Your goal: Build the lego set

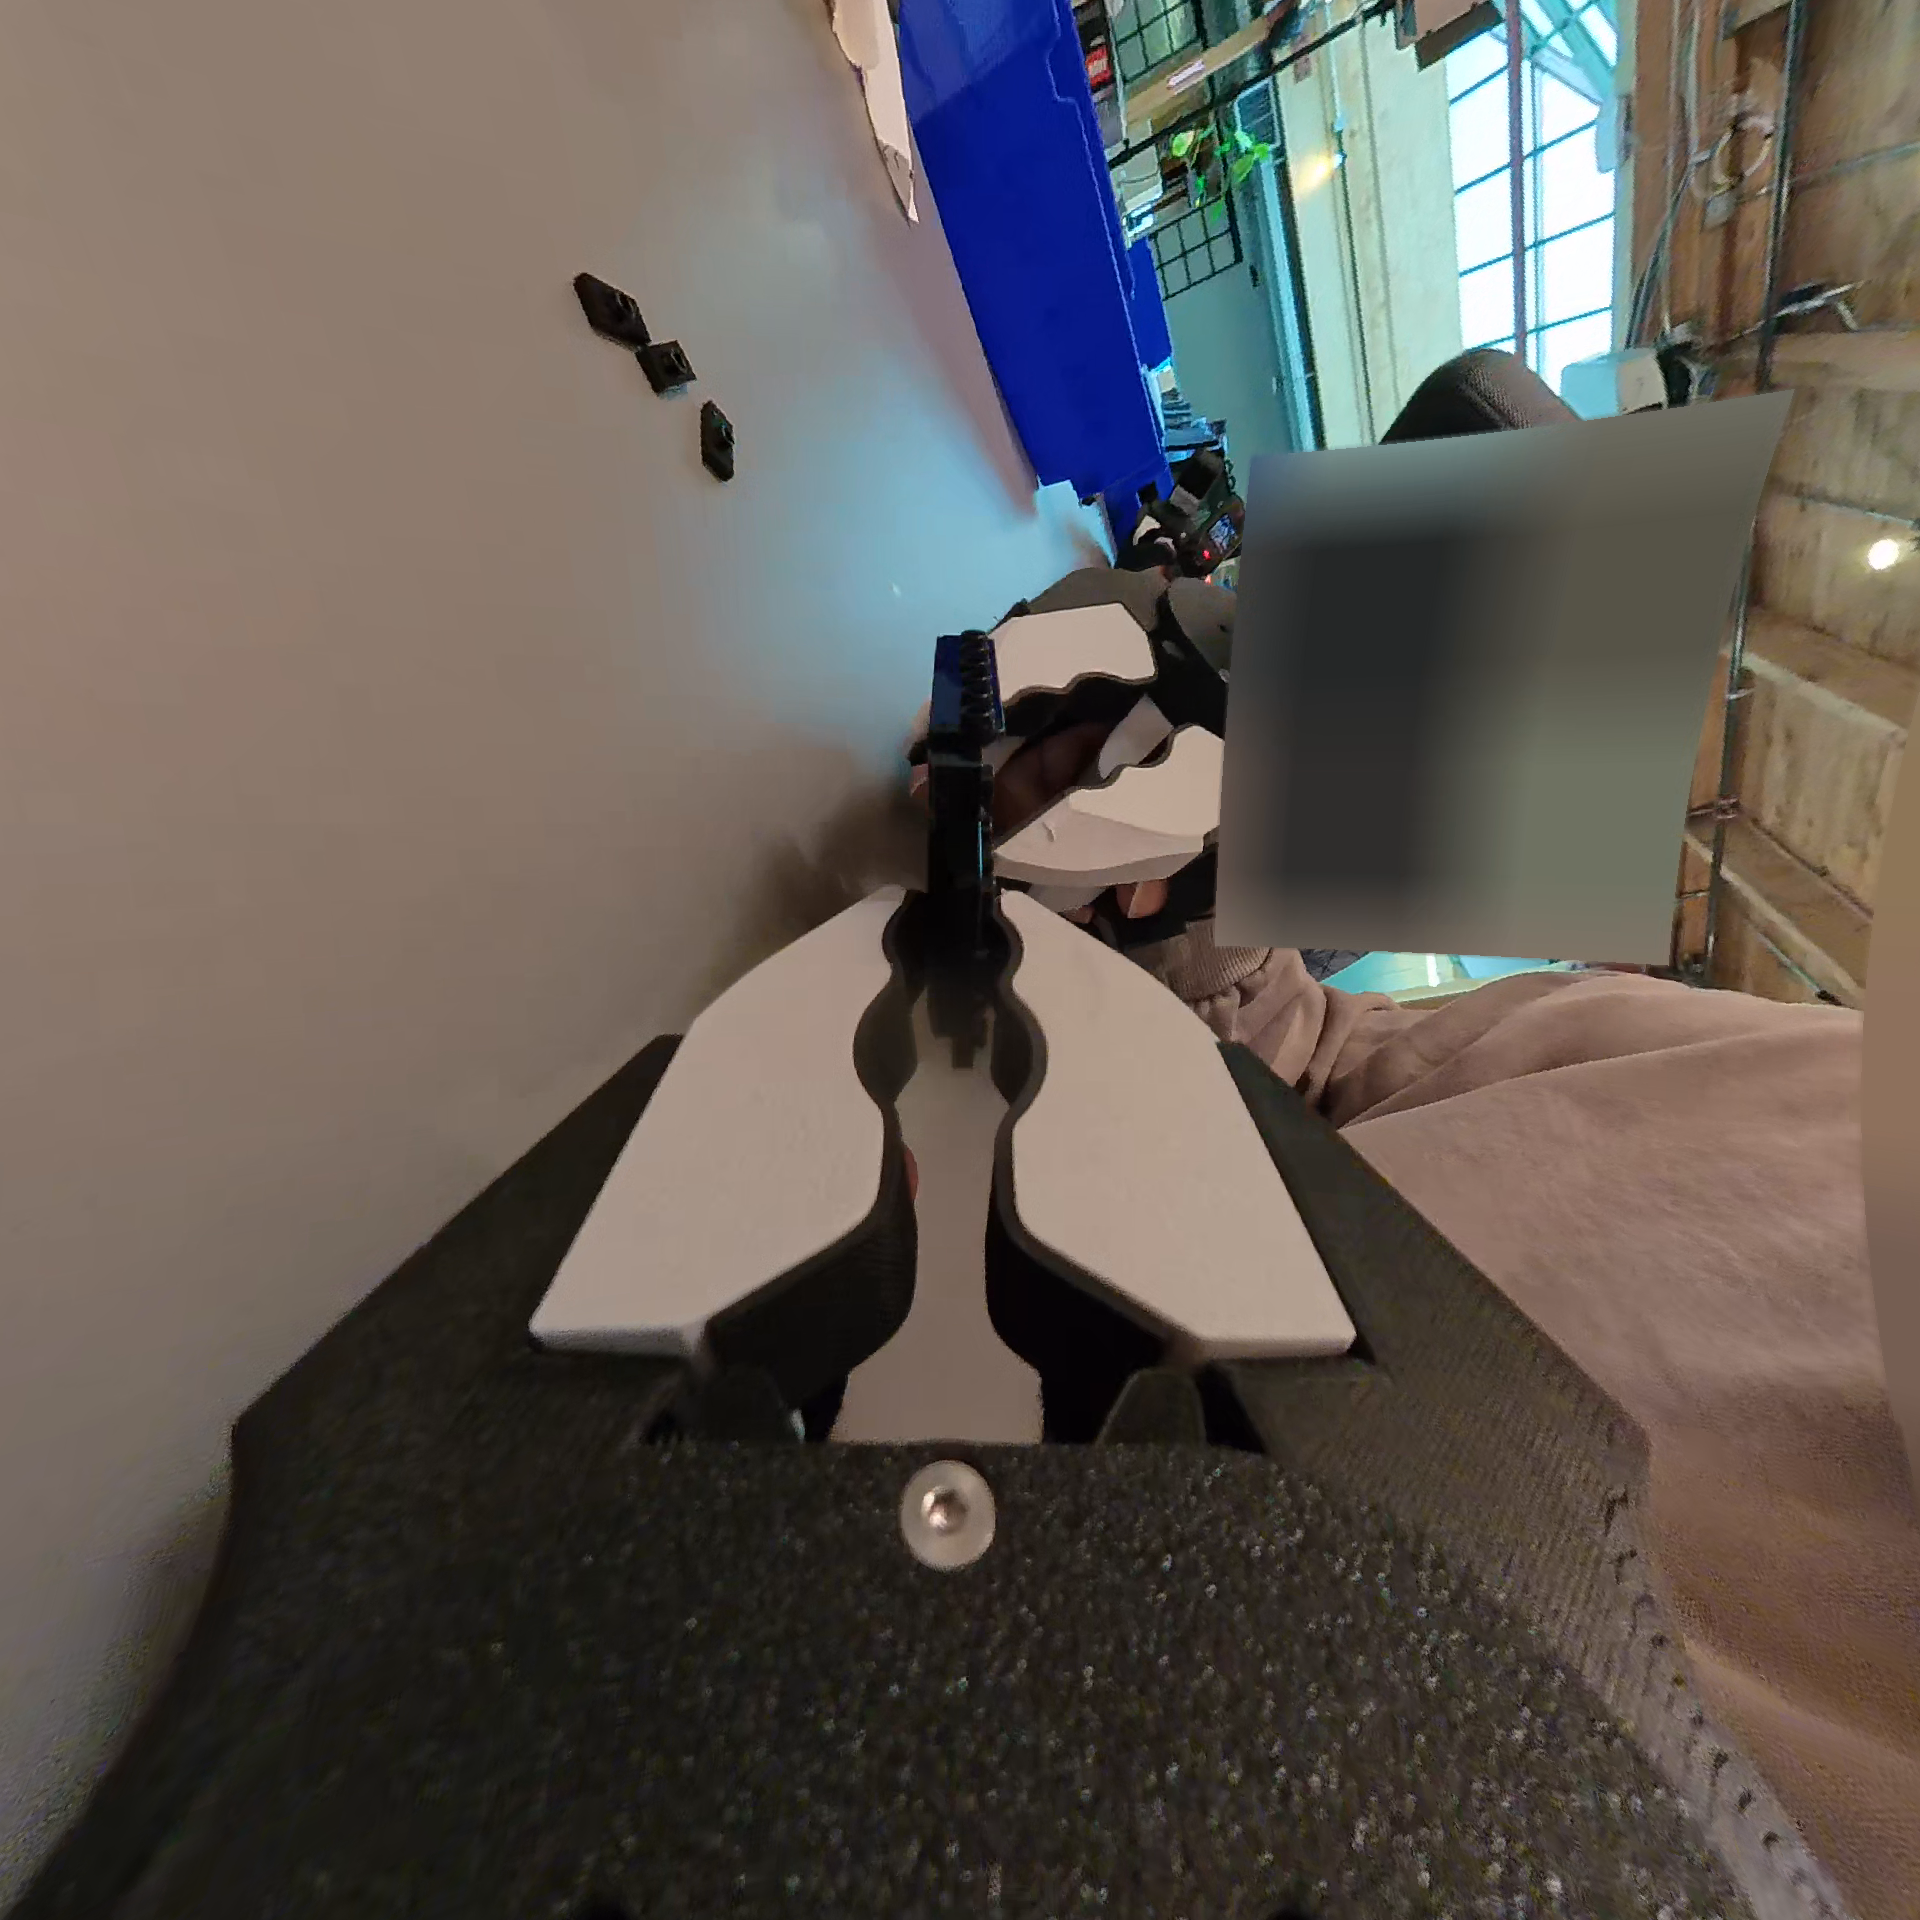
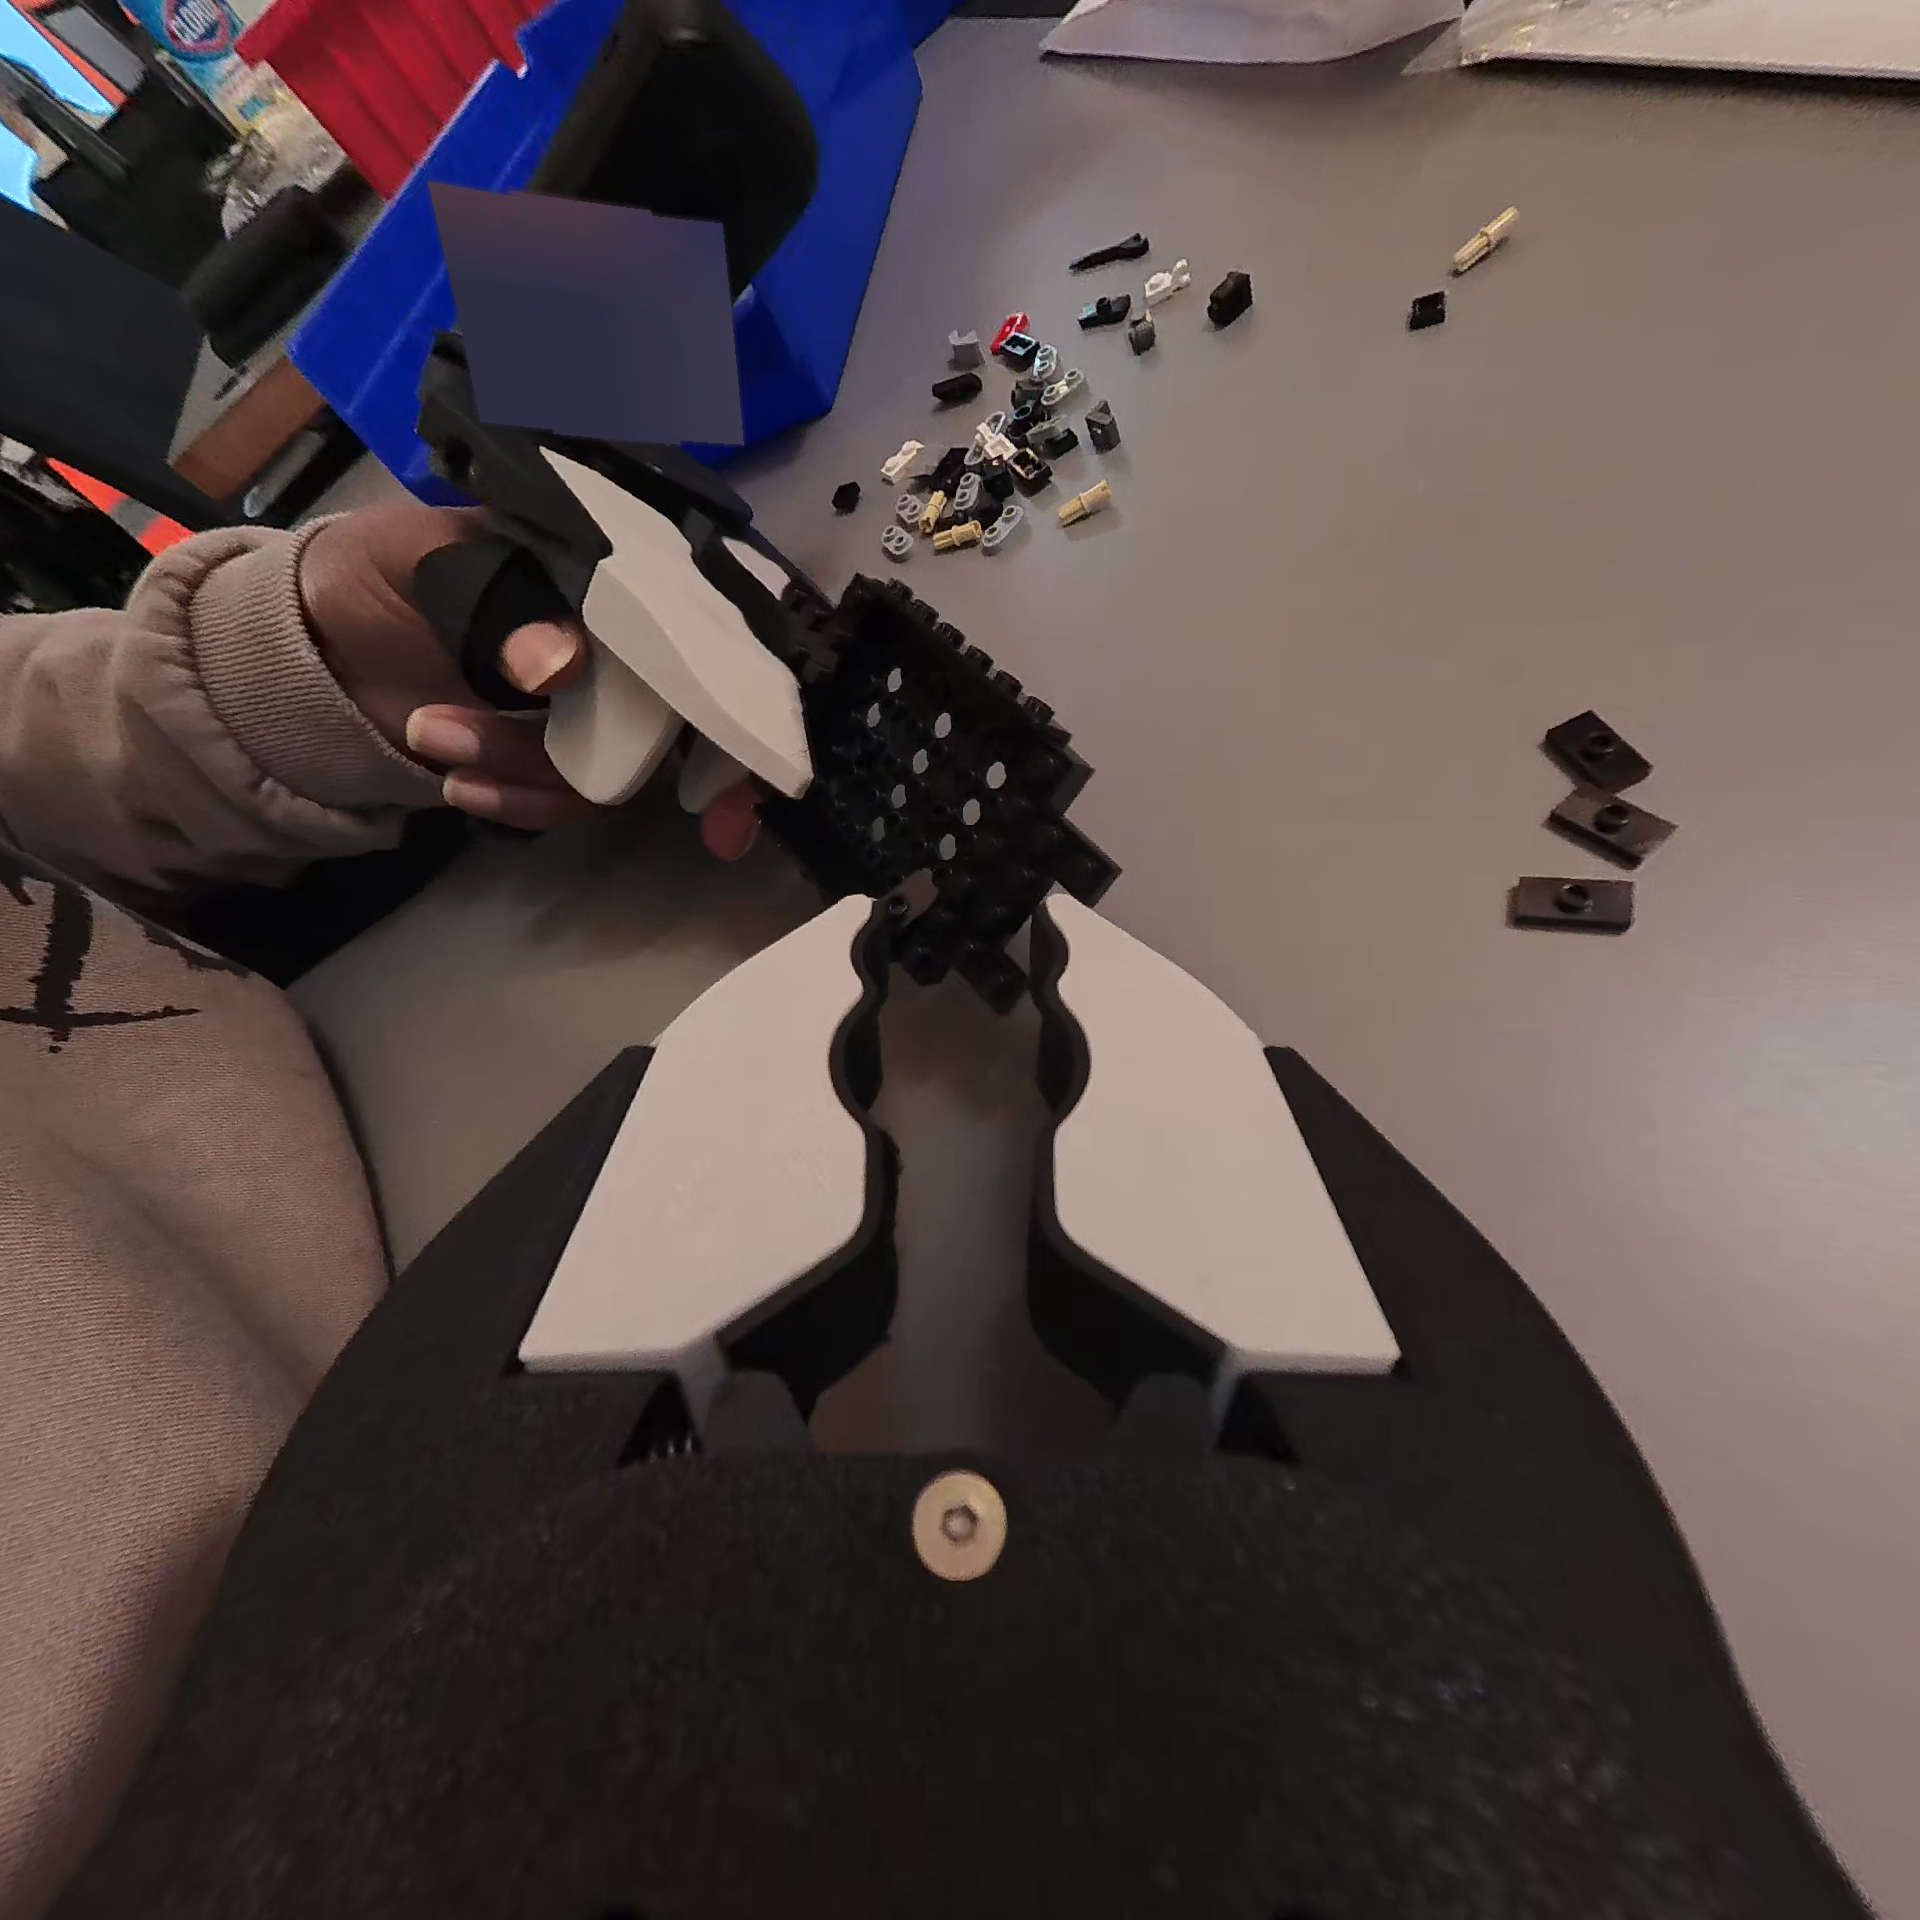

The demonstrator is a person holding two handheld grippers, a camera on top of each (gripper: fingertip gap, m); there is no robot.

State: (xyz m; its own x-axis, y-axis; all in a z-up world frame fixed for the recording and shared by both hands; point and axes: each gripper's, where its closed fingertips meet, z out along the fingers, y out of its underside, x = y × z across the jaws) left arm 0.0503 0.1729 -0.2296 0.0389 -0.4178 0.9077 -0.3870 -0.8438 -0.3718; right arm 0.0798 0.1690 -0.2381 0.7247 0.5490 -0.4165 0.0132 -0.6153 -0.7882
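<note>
Jaws of left gripper [image 1: 951,914] clamp the black lego assembly [image 2: 935,790]; right gripper [image 2: 961,914] apparently grips it; blue bin [image 2: 831,260] contents hidden.

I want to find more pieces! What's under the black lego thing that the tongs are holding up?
Under the black lego assembly only bare grey table shows; it hangs in the air. The left tongs clamp one edge, hiding that part. Loose pieces lie farther back.
</note>
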